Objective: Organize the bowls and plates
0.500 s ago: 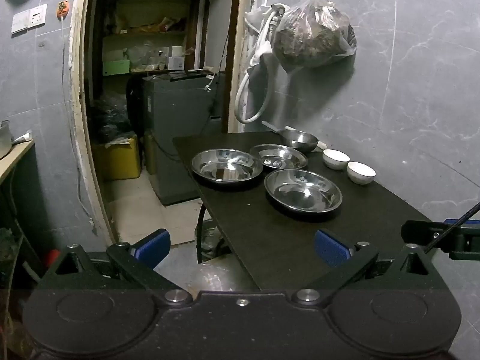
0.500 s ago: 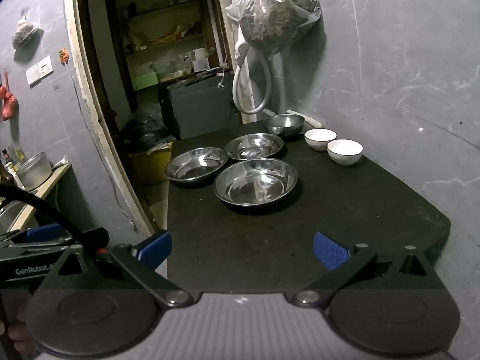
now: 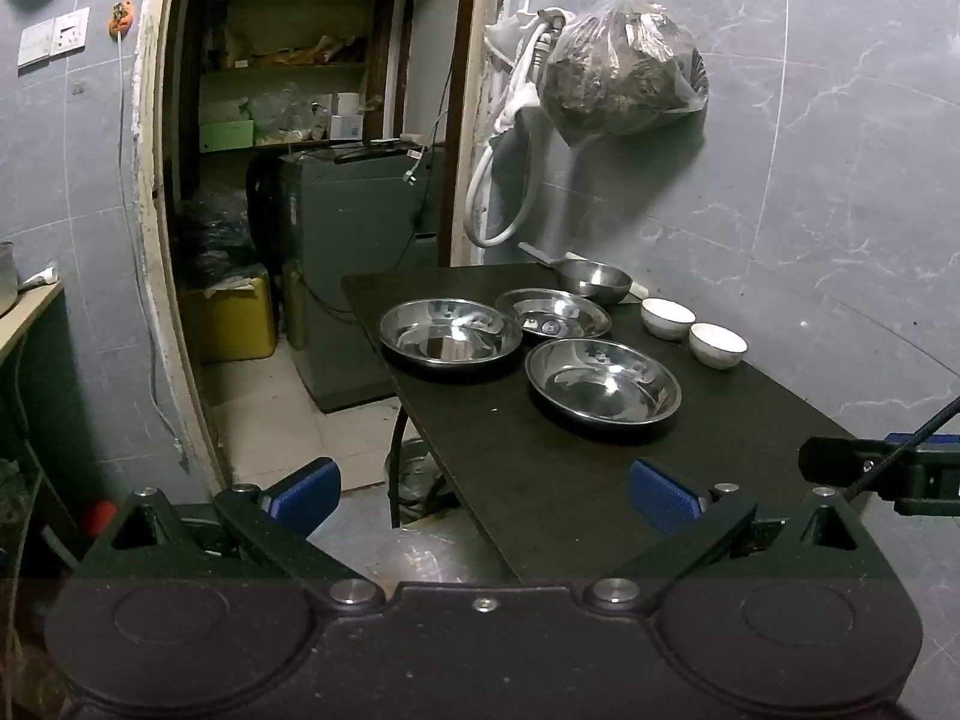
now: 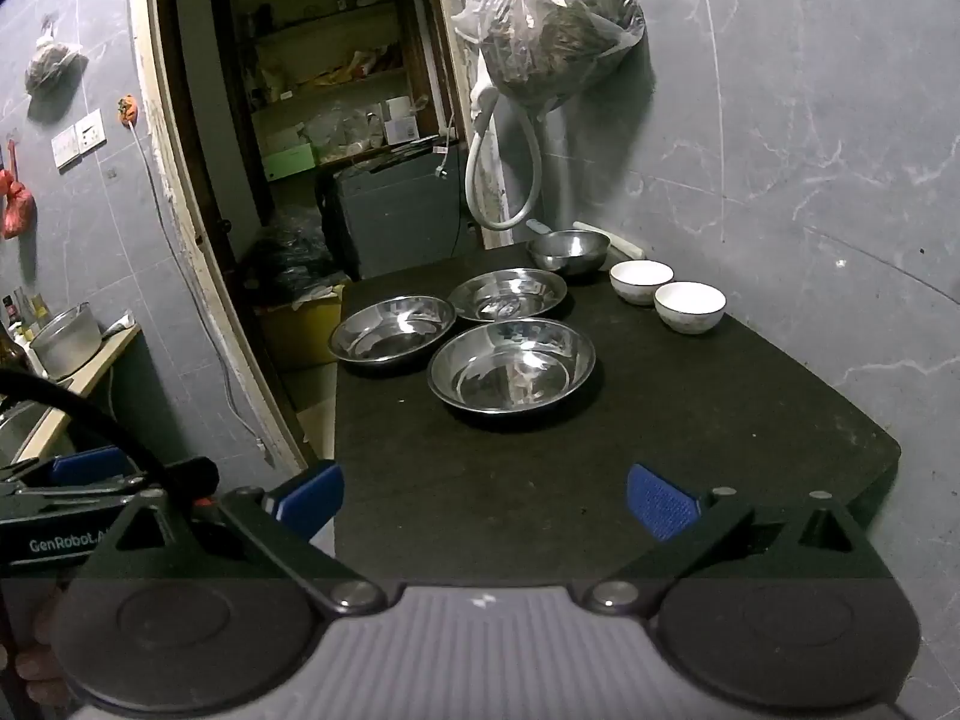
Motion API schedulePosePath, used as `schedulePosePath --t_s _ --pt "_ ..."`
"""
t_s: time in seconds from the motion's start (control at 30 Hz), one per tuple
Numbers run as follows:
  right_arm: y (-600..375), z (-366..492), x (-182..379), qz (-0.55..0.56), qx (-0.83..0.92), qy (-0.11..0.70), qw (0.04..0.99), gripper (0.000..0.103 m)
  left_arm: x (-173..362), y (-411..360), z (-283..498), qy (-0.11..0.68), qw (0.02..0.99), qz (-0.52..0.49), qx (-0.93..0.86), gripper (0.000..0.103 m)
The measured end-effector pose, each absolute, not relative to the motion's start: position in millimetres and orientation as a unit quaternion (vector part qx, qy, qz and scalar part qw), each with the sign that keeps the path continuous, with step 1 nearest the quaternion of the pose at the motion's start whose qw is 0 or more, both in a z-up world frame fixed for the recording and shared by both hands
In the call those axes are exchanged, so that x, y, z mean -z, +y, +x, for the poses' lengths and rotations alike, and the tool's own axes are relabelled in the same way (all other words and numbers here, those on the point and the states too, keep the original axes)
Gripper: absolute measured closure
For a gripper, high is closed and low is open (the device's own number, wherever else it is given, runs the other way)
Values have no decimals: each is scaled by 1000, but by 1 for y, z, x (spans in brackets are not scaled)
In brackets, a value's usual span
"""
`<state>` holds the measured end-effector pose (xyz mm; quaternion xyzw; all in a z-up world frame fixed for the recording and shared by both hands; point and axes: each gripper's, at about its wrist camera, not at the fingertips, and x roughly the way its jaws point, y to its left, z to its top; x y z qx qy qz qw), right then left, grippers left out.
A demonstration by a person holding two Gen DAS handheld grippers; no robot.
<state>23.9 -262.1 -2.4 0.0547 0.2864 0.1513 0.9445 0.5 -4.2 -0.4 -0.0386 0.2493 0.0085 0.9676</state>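
Three shallow steel plates lie on a black table point(image 4: 690, 420): a near one point(image 4: 511, 365) point(image 3: 603, 381), a left one point(image 4: 393, 329) point(image 3: 450, 333) and a far one point(image 4: 509, 294) point(image 3: 553, 313). Behind them stands a small steel bowl point(image 4: 569, 250) point(image 3: 594, 280). Two white bowls point(image 4: 641, 281) point(image 4: 689, 306) point(image 3: 667, 317) point(image 3: 717, 345) sit by the wall. My left gripper point(image 3: 483, 495) is open over the table's near left corner. My right gripper point(image 4: 483, 501) is open above the near edge. Both are empty and well short of the dishes.
A bulging plastic bag point(image 3: 621, 81) and a white hose point(image 3: 501, 198) hang on the wall behind the table. A doorway at the left leads to a grey appliance point(image 3: 360, 252) and a yellow container point(image 3: 231, 318). A pot point(image 4: 63, 339) stands on a counter at far left.
Both views have shifted only slightly; the dishes lie where they were and both grippers remain open.
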Motion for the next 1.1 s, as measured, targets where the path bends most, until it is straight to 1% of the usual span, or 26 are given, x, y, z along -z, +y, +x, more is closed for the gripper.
schedulePosePath --t_s 1.1 --pt "-259 27 2 52 -150 286 945 0 -1 -1 0 249 968 -39 -6 1"
